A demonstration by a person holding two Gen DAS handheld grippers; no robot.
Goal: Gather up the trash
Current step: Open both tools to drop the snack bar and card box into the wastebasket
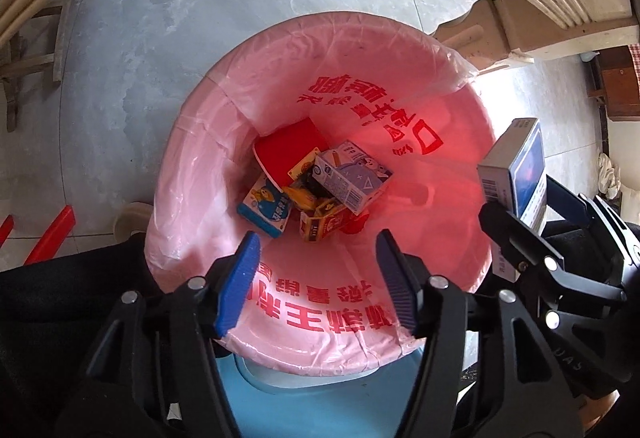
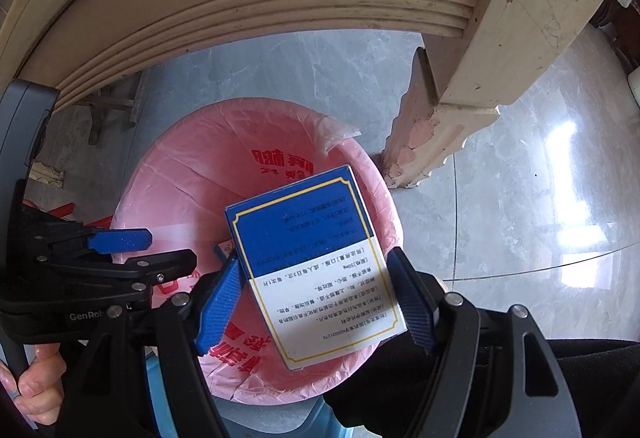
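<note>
A bin lined with a pink bag (image 1: 200, 197) stands on the floor below both grippers. At its bottom lie a purple-white carton (image 1: 352, 173), a red packet (image 1: 288, 149), a blue-yellow carton (image 1: 264, 211) and an orange box (image 1: 324, 224). My left gripper (image 1: 318, 242) hangs open over the bin's mouth with nothing between its blue pads; it also shows at the left of the right wrist view (image 2: 160, 250). My right gripper (image 2: 315, 260) is shut on a blue-and-white printed box (image 2: 308, 238) above the pink bag (image 2: 180, 177). That box (image 1: 524, 157) shows at the bin's right rim.
A cream table edge and carved leg (image 2: 460, 109) rise just behind the bin, seen also in the left wrist view (image 1: 480, 33). Grey marble floor (image 1: 160, 37) surrounds it. Red bars (image 1: 50, 238) lie at the left. A hand (image 2: 36, 390) grips the left handle.
</note>
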